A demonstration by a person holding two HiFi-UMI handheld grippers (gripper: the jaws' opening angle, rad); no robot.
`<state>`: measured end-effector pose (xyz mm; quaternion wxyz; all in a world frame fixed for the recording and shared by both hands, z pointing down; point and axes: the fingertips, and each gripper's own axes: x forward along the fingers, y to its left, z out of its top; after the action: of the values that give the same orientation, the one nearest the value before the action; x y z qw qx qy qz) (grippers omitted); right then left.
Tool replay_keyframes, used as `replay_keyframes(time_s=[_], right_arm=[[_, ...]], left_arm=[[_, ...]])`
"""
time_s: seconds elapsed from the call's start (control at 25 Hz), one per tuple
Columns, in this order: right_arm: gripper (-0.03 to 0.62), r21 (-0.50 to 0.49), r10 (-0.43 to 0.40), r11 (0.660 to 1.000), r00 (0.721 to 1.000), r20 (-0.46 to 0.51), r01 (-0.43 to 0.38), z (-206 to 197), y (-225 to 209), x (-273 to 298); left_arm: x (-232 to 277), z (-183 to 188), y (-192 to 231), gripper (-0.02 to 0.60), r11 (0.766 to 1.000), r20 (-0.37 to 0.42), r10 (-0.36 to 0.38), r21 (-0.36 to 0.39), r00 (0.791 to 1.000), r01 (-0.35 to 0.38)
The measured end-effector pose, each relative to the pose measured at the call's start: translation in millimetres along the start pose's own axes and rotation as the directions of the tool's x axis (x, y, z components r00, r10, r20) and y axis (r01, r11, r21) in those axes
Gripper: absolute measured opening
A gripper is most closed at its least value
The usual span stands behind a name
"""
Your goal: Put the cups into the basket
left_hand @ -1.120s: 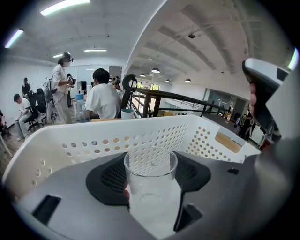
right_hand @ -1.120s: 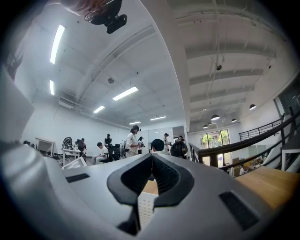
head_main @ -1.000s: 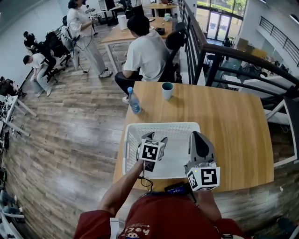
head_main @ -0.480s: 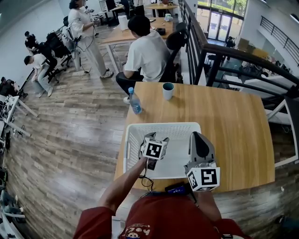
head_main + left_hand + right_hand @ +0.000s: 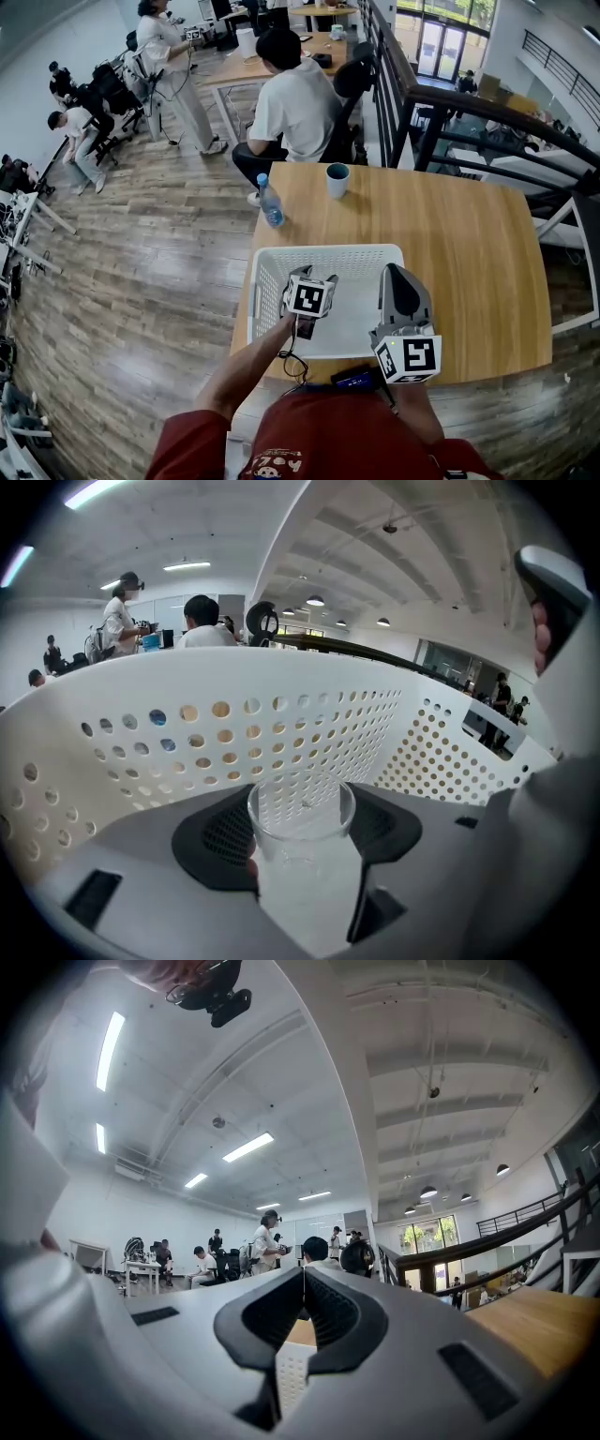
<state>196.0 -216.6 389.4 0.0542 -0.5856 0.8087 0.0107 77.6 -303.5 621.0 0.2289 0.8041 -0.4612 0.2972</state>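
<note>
Left gripper (image 5: pixel 313 277) grips clear cup (image 5: pixel 301 810), basket (image 5: pixel 281 682) wall just ahead; right gripper (image 5: pixel 302 1279) jaws pressed together, empty.

Clear glossy cup (image 5: pixel 301 829), perforated matt white plastic basket (image 5: pixel 234 682), smooth pale wood-grain table (image 5: pixel 459 253).

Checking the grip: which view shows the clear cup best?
The left gripper view: the clear cup sits upright, clamped in the left hand-held gripper, inside the white basket. The head view hides it behind that gripper; the right gripper view misses it.
</note>
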Motion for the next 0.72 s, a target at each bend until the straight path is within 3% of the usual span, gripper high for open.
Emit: replay_keyframes(time_s=[0.72], right_arm=[[0.011, 0.016, -0.005, 1.0, 1.0, 0.004, 0.005, -0.2, -2.7, -0.1]], left_arm=[[4.6, -8.8, 4.1, 0.288, 0.999, -0.002, 0.044, 0.005, 0.999, -0.043]])
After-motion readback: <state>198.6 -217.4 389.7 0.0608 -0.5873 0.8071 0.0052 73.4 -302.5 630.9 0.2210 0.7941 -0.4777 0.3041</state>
